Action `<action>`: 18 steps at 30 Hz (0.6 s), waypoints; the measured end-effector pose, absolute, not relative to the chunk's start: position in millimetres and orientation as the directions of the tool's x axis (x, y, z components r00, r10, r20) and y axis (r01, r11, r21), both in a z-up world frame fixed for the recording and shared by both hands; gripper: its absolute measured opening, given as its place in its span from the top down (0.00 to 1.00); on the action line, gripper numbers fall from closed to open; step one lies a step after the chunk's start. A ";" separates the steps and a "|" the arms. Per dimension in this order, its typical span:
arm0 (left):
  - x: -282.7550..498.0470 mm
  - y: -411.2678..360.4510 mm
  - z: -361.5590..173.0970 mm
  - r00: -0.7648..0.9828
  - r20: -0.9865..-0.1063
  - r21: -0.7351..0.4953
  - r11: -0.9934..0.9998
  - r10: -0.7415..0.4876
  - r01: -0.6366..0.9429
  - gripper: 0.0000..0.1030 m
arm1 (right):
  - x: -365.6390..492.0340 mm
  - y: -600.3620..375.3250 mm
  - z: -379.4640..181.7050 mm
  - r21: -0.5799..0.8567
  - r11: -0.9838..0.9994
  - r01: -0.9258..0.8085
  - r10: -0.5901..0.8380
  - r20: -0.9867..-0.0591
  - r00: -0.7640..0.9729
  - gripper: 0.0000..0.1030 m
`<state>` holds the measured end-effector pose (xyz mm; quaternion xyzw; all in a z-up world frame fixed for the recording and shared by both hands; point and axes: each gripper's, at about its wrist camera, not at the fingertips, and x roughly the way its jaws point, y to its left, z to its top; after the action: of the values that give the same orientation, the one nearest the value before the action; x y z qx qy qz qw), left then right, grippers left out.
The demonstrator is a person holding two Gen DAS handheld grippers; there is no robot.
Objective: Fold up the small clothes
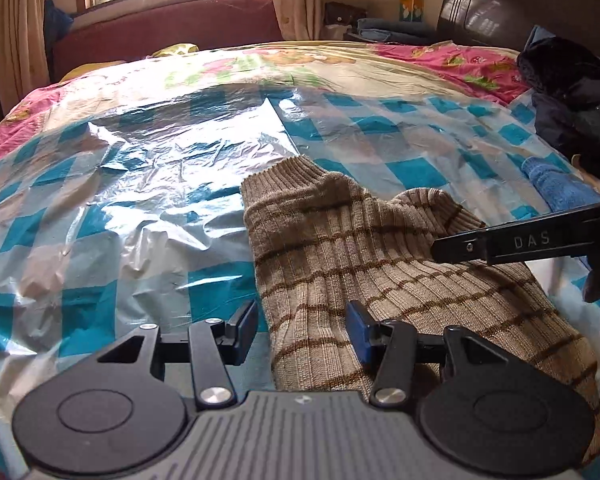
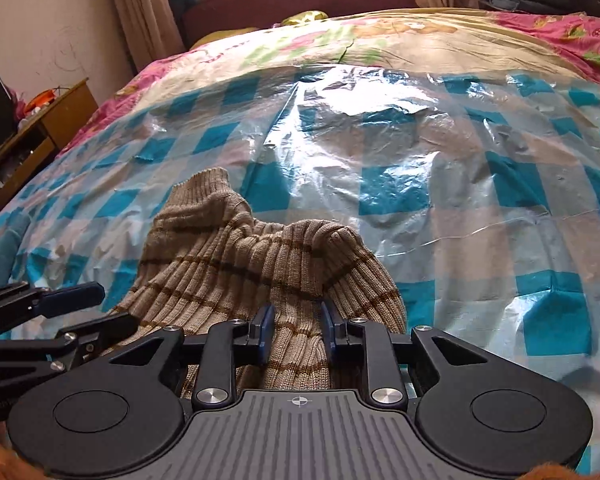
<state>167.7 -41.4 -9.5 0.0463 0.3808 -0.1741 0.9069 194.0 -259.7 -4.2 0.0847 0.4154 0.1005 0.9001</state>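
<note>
From my left wrist camera, the tan striped sweater lies rumpled on the blue-checked plastic sheet that covers the bed, its ribbed end pointing toward the far side. My left gripper has its fingers spread wide: the right one rests on the knit, the left one stands over bare plastic just beside the sweater's left edge. The right gripper reaches in from the right, its tip over the sweater's right part; from this side I cannot tell its opening. A blue towel lies at the right and dark clothes are heaped at the far right.

From my right wrist camera, the right gripper has its fingers at a narrow gap with a fold of the sweater between them. The left gripper shows at the near left, open, beside the sweater's left edge. A wooden cabinet stands at the far left.
</note>
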 end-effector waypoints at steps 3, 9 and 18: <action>158.1 -34.9 6.3 0.665 -0.686 -0.068 0.936 -0.296 0.346 0.50 | 185.8 -256.5 9.7 0.221 0.971 -0.093 0.227 -0.725 0.650 0.76; 115.2 -19.0 25.4 0.682 -0.657 -0.079 0.929 -0.321 0.362 0.50 | 117.8 -250.8 45.0 0.252 0.954 -0.162 0.292 -0.661 0.691 0.72; 88.6 -24.3 3.6 0.637 -0.712 -0.046 0.924 -0.296 0.379 0.45 | 83.9 -252.5 3.6 0.264 0.960 -0.097 0.266 -0.742 0.615 0.72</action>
<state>88.6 -24.3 3.6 0.0539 0.3832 -0.1869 0.9030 83.9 -252.5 3.6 0.0990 0.4269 0.1017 0.8931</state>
